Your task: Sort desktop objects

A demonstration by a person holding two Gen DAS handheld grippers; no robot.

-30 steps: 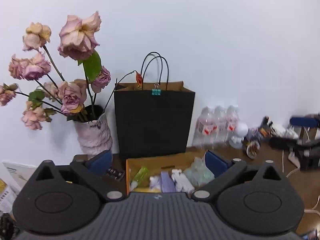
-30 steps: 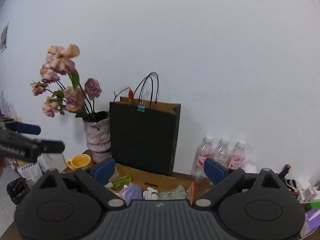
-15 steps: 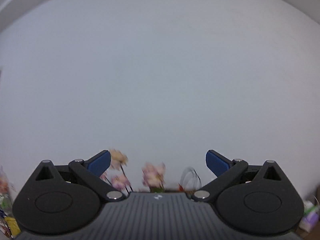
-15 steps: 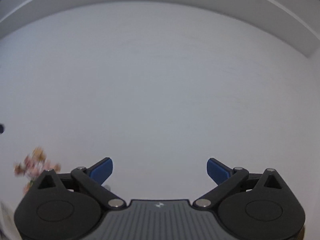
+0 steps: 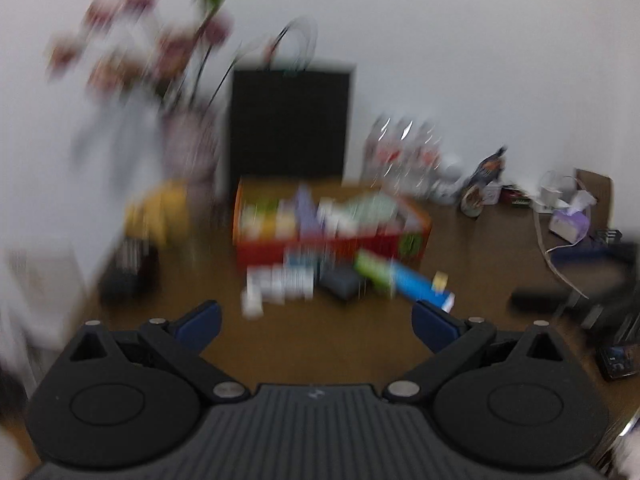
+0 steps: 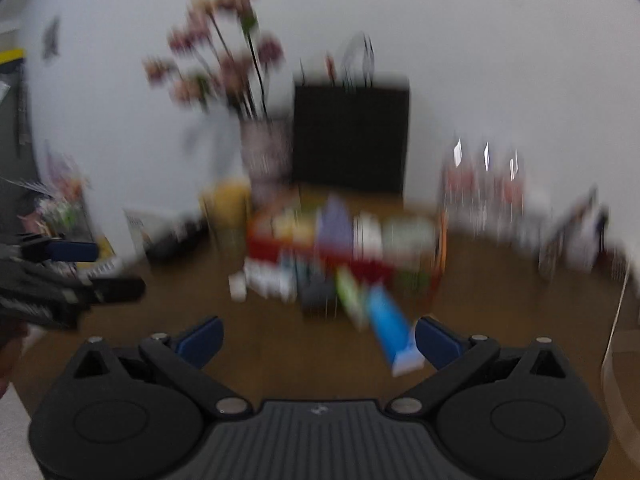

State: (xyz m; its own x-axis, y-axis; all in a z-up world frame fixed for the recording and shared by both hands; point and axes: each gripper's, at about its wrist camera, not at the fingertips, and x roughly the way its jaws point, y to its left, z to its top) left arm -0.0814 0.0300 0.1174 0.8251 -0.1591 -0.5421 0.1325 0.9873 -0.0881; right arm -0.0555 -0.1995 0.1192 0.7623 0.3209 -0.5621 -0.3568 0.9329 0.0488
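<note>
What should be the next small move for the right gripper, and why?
Probably ease the right gripper forward and down toward the blue box lying on the table in front of the red box. The gripper is open and empty, its jaws having just been opening, and this box is the nearest loose item. The picture is blurred, so slow down first.

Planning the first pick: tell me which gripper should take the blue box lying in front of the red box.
Right, probably. The blue box lies just ahead of the open, empty right gripper; the left gripper sees it further off to its right.
</note>
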